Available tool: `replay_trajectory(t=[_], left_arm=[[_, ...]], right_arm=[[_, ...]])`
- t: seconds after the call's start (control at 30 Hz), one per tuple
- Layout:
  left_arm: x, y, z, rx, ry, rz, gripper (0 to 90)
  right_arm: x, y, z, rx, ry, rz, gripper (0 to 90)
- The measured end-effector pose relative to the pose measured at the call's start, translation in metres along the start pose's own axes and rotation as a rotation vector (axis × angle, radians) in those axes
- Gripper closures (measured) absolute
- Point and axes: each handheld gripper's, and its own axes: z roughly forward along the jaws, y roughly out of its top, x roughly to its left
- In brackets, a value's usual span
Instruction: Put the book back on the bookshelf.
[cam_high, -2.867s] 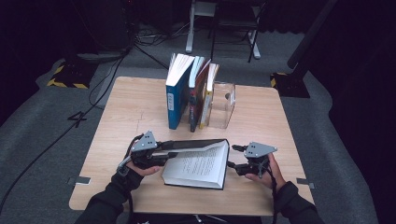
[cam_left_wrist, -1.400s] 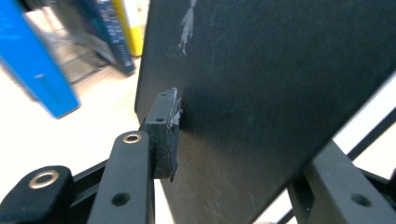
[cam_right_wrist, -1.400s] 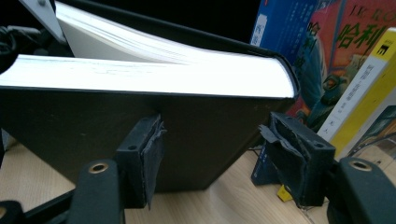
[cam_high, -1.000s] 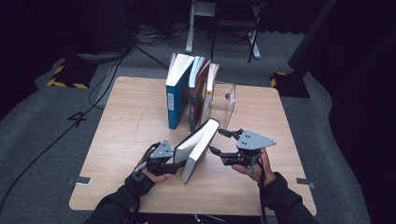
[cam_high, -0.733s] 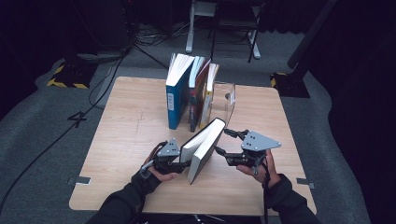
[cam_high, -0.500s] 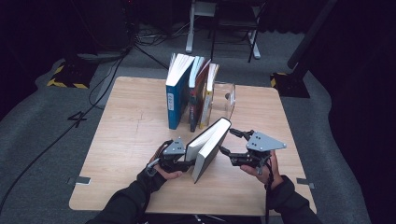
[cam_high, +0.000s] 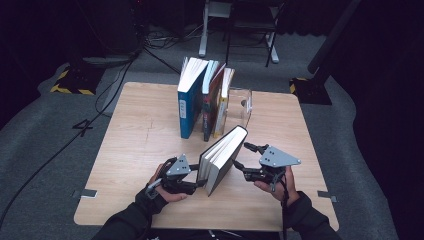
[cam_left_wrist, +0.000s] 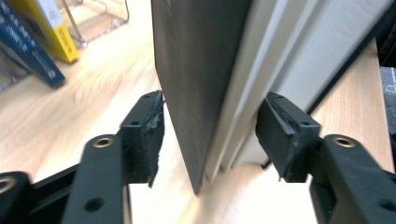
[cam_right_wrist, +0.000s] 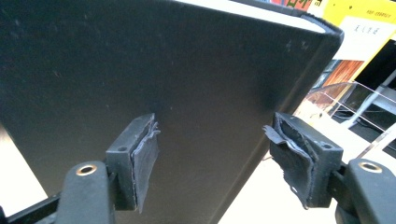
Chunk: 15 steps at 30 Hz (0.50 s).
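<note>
The left gripper (cam_high: 199, 176), jaws just spread around the black book (cam_high: 223, 159), loosens while the open right gripper (cam_high: 240, 156) steadies its cover upright.

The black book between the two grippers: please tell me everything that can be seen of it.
The black book is a closed hardcover with matte black covers and a pale page block. It stands tilted on the wooden table, in front of the row of upright books. The left gripper has just been opening: its jaws straddle the book's edge, pads off it. The right gripper faces the cover with open jaws.
</note>
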Motion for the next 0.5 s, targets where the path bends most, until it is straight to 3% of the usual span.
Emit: replay_trajectory(t=[0.2,0.3,0.5], left_arm=[[-0.016,-0.005,0.003,0.034,0.017,-0.002,30.3],[-0.021,-0.003,0.006,0.022,0.018,-0.004,26.7],[-0.028,0.004,0.014,-0.014,0.095,-0.013,26.4]], right_arm=[[0.003,-0.002,0.002,0.007,0.006,0.001,32.9],[0.006,-0.004,0.006,0.029,0.021,-0.020,32.0],[0.007,-0.006,0.009,0.036,0.015,-0.017,31.6]])
